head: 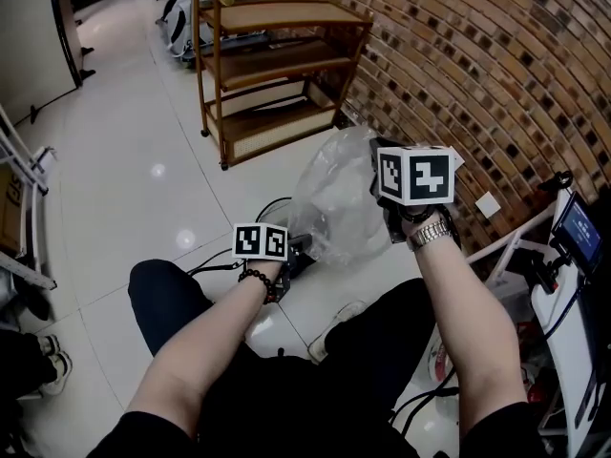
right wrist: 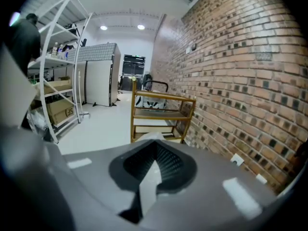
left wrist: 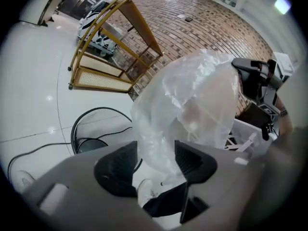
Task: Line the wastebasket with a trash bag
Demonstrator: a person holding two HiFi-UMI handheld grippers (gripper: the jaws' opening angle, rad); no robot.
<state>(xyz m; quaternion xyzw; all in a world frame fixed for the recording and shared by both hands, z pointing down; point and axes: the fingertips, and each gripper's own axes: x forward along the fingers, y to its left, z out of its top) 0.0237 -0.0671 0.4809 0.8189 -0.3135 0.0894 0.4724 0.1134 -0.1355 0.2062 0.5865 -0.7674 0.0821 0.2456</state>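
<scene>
Opening the bag looks like the step in hand. The clear trash bag [head: 334,198] hangs crumpled in the air between the 2 grippers, above the white tiled floor [head: 124,141] and ahead of the person's knees. The right gripper [right wrist: 154,165] is clamped tight on a strip of the film at the bag's upper side and holds it high, near the brick wall [head: 477,65]. The left gripper [left wrist: 156,153] sits lower, its jaws moderately apart with the bag's lower folds hanging in the gap. The pads do not appear to press on the plastic.

The wastebasket [left wrist: 77,124], a dark round bin seen mostly by its rim, stands on the floor beyond and to the left of the bag in the left gripper view. Black cables trail beside it, and nothing lines it yet. A wooden shelf rack [head: 277,65] stands farther back by the wall.

The next move likely calls for the left jaws to close on 1 layer of film opposite the right grip, so the mouth can be spread and lowered over the rim. Catching both layers would keep the bag shut.
</scene>
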